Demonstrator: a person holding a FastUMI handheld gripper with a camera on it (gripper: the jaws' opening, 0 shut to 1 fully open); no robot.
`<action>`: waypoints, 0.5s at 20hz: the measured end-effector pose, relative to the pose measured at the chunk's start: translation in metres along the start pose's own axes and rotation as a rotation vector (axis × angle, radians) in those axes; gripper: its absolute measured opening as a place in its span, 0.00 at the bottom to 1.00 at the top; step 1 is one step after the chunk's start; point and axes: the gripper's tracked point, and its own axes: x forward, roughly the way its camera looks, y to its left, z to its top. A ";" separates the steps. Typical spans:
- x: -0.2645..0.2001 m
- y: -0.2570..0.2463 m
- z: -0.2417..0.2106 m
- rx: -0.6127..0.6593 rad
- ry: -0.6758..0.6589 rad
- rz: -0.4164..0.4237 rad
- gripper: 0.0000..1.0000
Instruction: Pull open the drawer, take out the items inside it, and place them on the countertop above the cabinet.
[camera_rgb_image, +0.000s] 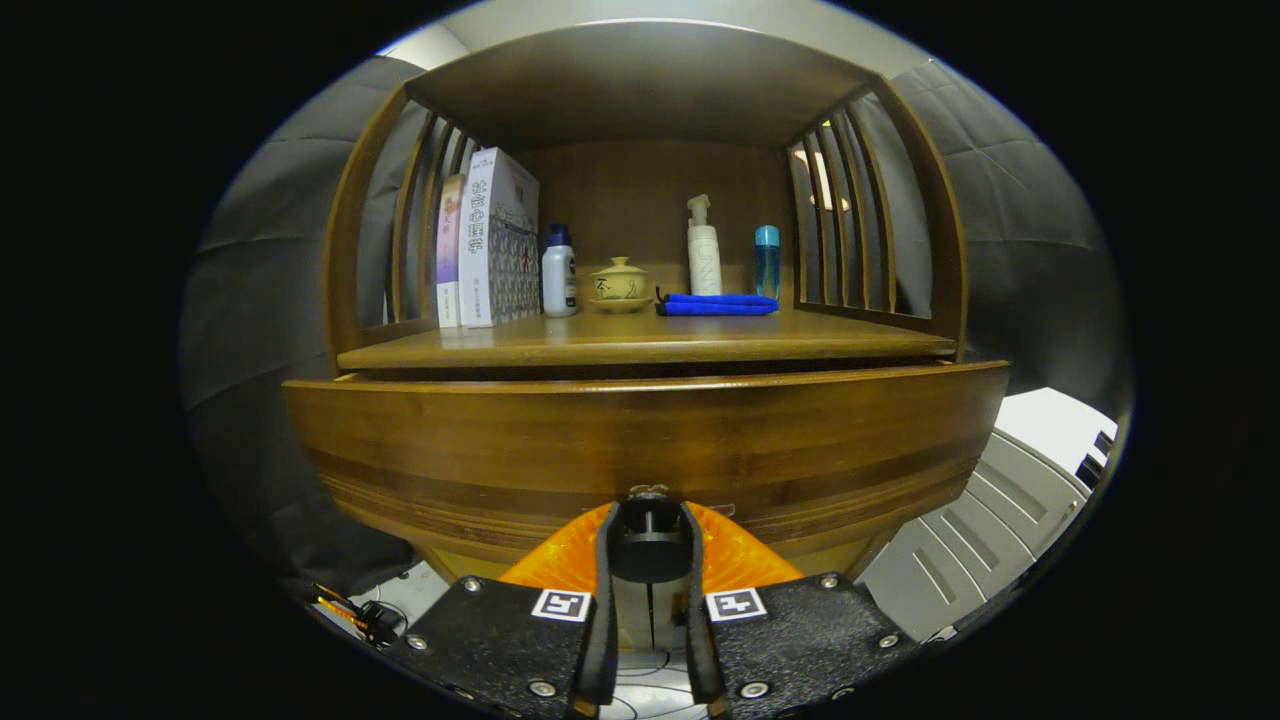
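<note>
Jaws seen clamped on drawer knob (649, 530), mid drawer front (640, 440). Drawer slightly out from under counter (640, 345). Straight level pull advised; grip kept square, contents hidden.

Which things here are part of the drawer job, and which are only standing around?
Part of the job:
- drawer, pulled slightly out
- knob, gripper shut on it
- countertop

Only standing around:
- books
- white bottle
- lidded cup
- pump bottle
- blue bottle
- blue cloth
</note>
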 end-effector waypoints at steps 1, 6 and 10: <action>-0.009 0.000 -0.002 -0.007 -0.001 0.002 0.28; -0.057 0.002 -0.022 0.035 0.020 0.001 0.28; -0.088 0.009 -0.032 0.040 0.024 0.019 0.28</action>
